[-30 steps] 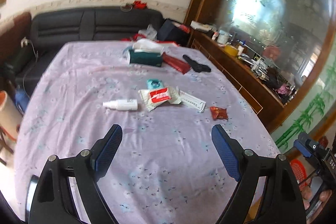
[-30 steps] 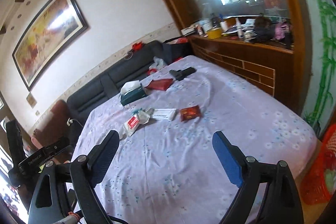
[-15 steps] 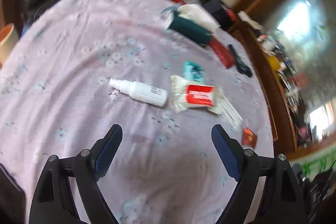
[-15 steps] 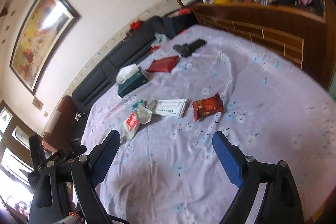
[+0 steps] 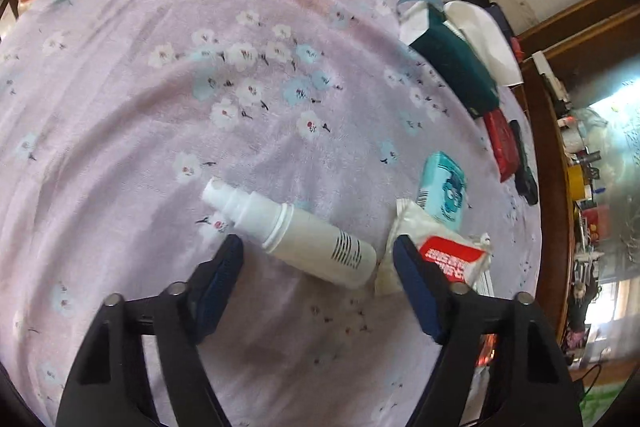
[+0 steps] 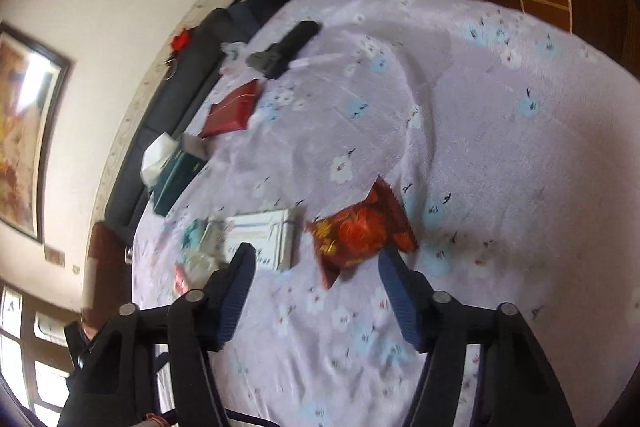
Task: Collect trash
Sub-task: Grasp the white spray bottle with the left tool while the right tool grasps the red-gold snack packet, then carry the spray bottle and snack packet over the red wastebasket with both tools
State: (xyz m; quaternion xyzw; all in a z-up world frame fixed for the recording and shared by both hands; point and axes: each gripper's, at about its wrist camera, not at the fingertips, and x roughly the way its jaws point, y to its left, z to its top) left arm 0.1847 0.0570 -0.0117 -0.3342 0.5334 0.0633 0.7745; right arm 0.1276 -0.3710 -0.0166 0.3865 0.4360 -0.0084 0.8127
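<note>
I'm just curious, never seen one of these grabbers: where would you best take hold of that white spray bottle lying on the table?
Probably across the straight middle of the spray bottle, coming down from above. It lies flat on its side on the tablecloth, between the open left gripper fingers. The body is round and even there; the narrow cap end would likely slip.

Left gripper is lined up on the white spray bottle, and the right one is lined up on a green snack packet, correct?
Not quite: the right wrist view shows the right gripper lined up on a red snack packet, not green. The left gripper is on the white spray bottle.
</note>
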